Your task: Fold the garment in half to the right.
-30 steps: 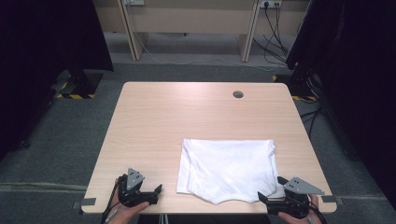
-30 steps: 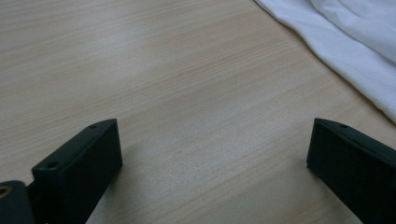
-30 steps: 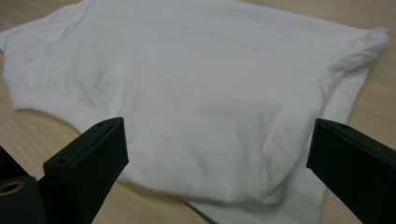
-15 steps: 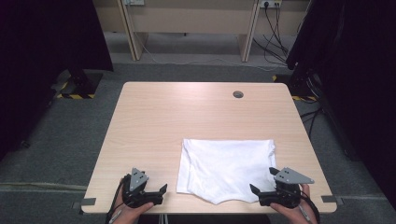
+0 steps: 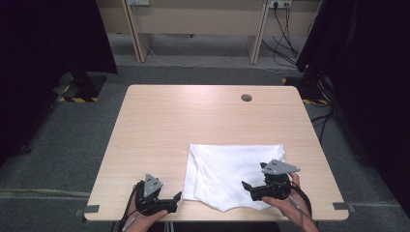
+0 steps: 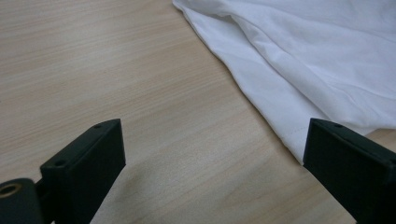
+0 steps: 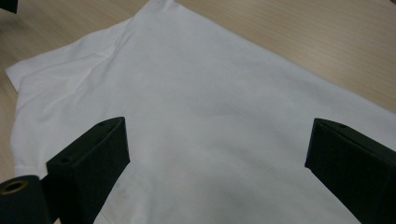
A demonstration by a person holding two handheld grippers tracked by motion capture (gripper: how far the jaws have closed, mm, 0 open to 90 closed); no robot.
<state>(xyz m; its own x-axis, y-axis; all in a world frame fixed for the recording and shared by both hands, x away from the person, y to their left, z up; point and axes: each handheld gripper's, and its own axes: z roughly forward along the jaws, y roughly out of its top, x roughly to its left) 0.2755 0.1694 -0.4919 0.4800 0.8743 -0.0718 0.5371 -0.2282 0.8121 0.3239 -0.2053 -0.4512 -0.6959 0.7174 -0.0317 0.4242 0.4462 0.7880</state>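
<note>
I am holding both my left gripper (image 5: 175, 202) and right gripper (image 5: 247, 188) spread wide, judging the white shirt (image 5: 227, 169) between them soft, light, best pinched at its hem.

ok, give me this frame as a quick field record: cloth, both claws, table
cloth: white garment, folded flat, near right part of table
left claw: open, over bare wood, just off the garment's left edge, not touching it
right claw: open, above the garment's near right area, nothing gripped
table: light wood, with a round cable hole near the far edge
held: nothing
</note>
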